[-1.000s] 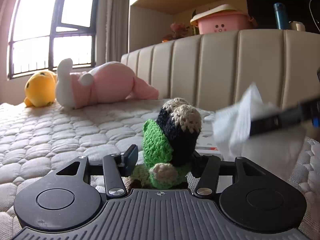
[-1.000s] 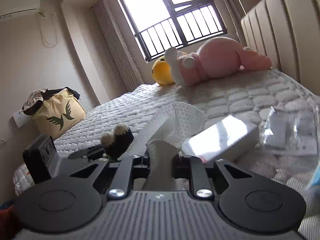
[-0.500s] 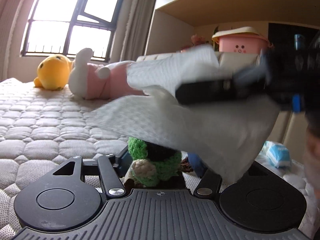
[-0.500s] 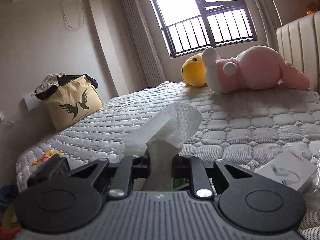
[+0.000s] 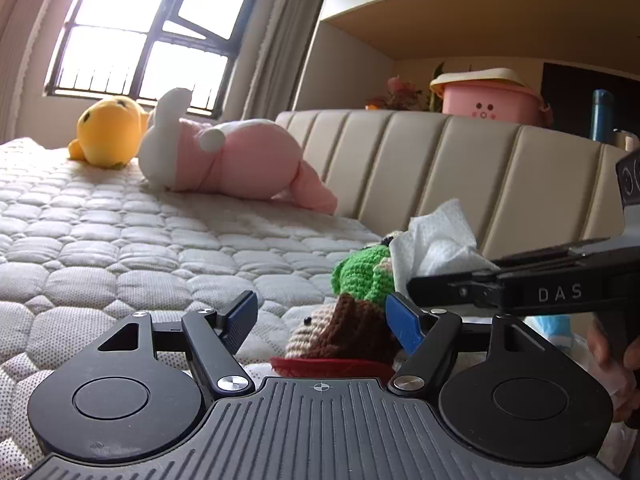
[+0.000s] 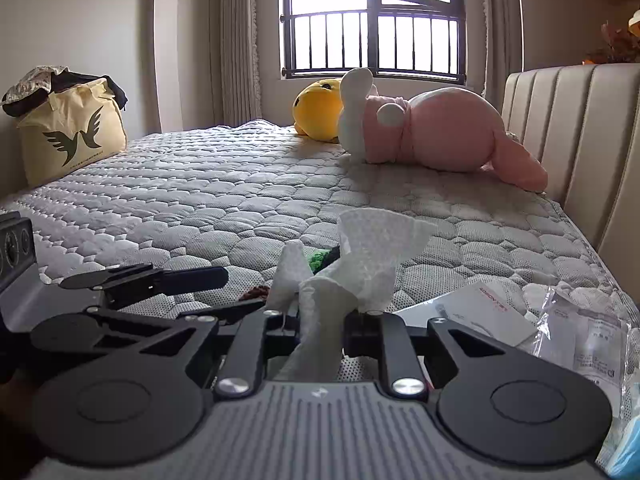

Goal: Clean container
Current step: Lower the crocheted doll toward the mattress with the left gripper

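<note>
Since half a second ago, the left gripper has let go: its blue-padded fingers now stand wide apart, and the crocheted container, green and brown yarn with a red rim, lies tipped on its side on the quilted mattress between them, touching only the right-hand pad, if at all. The right gripper, clamped tight on a crumpled white tissue, has dropped from above the container and now presses the tissue against its green upper end. Judging by the yarn, the container is light, soft and easily squashed; a firm hold across its brown middle, well clear of the floppy rim, looks safest. Beyond the container, a pink plush rabbit rests against the headboard.
</note>
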`<state>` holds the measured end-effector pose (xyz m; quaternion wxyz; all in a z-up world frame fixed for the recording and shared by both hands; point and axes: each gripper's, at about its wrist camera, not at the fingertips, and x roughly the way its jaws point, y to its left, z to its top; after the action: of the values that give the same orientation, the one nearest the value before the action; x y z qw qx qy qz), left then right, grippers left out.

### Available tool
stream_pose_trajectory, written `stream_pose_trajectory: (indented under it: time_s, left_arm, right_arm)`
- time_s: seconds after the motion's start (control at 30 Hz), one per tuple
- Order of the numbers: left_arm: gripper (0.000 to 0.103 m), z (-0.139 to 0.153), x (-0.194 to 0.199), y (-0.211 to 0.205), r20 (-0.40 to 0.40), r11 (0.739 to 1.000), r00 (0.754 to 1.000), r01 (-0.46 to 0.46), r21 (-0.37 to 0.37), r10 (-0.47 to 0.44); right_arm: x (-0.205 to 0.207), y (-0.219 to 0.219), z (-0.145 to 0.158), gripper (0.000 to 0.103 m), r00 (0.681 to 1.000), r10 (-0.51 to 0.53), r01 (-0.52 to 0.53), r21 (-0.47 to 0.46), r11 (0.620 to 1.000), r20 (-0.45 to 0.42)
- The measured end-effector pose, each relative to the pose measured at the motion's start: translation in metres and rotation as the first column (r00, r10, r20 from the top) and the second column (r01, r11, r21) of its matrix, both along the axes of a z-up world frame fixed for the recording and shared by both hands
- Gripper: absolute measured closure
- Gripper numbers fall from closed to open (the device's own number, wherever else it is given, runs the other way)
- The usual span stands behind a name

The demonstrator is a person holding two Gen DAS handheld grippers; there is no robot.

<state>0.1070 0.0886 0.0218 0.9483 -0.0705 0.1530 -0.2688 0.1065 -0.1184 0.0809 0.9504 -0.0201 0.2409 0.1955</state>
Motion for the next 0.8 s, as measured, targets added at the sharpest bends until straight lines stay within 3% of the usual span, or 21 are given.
stream_pose_trajectory:
  time_s: [0.13,0.2,0.27,0.37,0.43,0.67,0.8]
  left_arm:
    - [0.027,-0.003,0.006,-0.005,-0.036,0.999,0.999,0.008,0.032,-0.007]
    - [0.027,-0.004,0.006,-0.012,-0.038,0.997,0.999,0.03,0.067,-0.027]
    - [0.026,-0.005,0.005,-0.02,-0.037,0.993,0.998,0.049,0.11,-0.045]
    - [0.024,-0.007,0.004,-0.027,-0.032,0.986,0.999,0.031,0.166,-0.026]
    - [0.022,-0.008,0.005,-0.029,-0.041,0.983,0.999,0.011,0.186,-0.003]
    - [0.016,-0.014,0.023,0.0,-0.153,0.998,0.986,-0.051,0.048,0.058]
    - [0.013,-0.016,0.028,0.011,-0.193,0.997,0.979,-0.072,-0.014,0.068]
  right_arm:
    - [0.007,0.003,0.021,0.083,0.998,-0.009,0.008,0.019,1.0,0.06]
    - [0.013,-0.005,0.035,0.083,0.998,0.007,-0.014,0.107,0.994,0.069]
    - [0.024,-0.014,0.044,0.083,0.998,0.033,-0.044,0.218,0.975,0.056]
    - [0.042,-0.022,0.045,0.083,0.999,0.032,-0.039,0.28,0.959,0.028]
    - [0.049,-0.026,0.036,0.083,1.0,0.015,-0.013,0.261,0.965,-0.005]
    - [0.035,-0.06,-0.006,0.08,0.994,-0.056,0.077,0.223,0.972,-0.095]
    - [0.01,-0.082,-0.019,0.08,0.989,-0.126,0.137,0.158,0.978,-0.078]
